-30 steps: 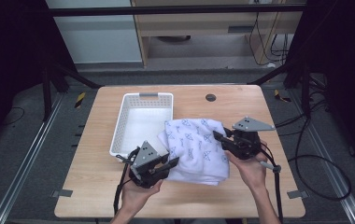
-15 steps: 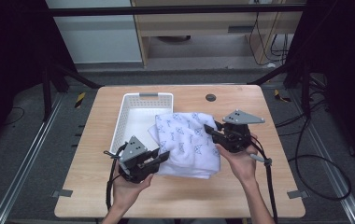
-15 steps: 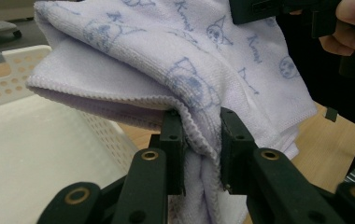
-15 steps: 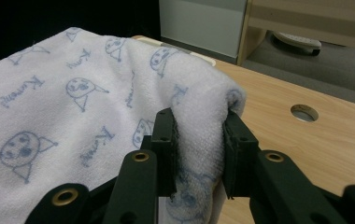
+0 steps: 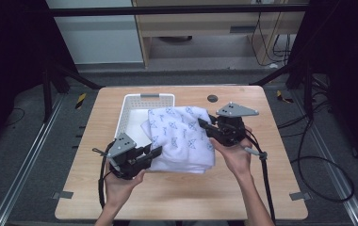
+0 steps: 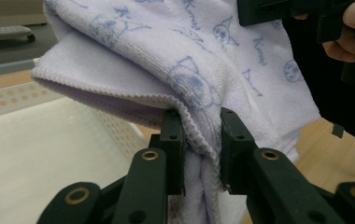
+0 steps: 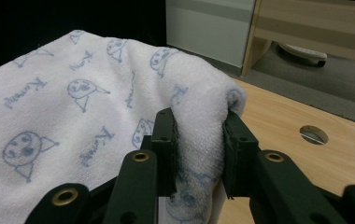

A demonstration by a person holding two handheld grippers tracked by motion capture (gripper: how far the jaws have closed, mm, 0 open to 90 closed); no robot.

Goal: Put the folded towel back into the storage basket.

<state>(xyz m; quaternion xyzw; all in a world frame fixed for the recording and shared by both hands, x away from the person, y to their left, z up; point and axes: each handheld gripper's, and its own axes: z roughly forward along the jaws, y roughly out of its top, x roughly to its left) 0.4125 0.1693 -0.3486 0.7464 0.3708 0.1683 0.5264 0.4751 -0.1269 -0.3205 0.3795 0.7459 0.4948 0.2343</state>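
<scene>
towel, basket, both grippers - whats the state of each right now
towel: folded, pinched at two edges, part over the basket
basket: upright, open, nothing seen inside
left gripper: shut on the towel's folded edge
right gripper: shut on a bunched fold of towel
table: bare wood around the towel, a round hole near the far edge
</scene>
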